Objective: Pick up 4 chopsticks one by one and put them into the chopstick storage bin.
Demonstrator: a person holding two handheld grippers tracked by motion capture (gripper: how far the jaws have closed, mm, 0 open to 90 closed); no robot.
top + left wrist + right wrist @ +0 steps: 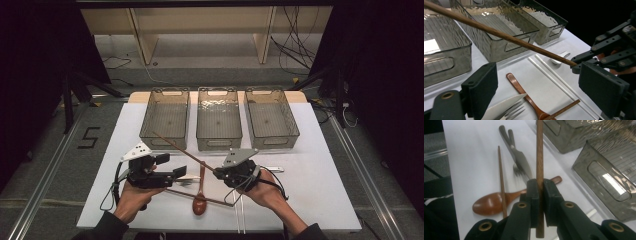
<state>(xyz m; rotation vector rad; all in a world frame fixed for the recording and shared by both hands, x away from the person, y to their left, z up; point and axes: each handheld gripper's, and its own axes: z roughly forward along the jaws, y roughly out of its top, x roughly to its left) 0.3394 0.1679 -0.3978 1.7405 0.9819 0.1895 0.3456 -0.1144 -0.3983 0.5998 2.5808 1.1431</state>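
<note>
My right gripper (pixel 218 172) (pixel 540 185) is shut on one end of a brown wooden chopstick (pixel 180 150) (pixel 539 150) (pixel 499 33). The stick slants up and to the left, above the table, toward the left bin (pixel 166 117). A second brown chopstick (pixel 200 197) (pixel 501 177) lies flat on the white table. A brown wooden spoon (pixel 200 202) (pixel 490 203) (pixel 524 93) lies beside it. My left gripper (pixel 172 166) (pixel 541 87) is open, jaws wide apart, just above a metal fork (pixel 520 162) (pixel 515 112) and holding nothing.
Three clear grey bins stand in a row at the back; the middle bin (pixel 218 117) and right bin (pixel 271 117) look empty. Two white chopsticks (pixel 239 217) (pixel 554 77) and a white spoon (pixel 272 169) (pixel 560 56) lie near my right hand.
</note>
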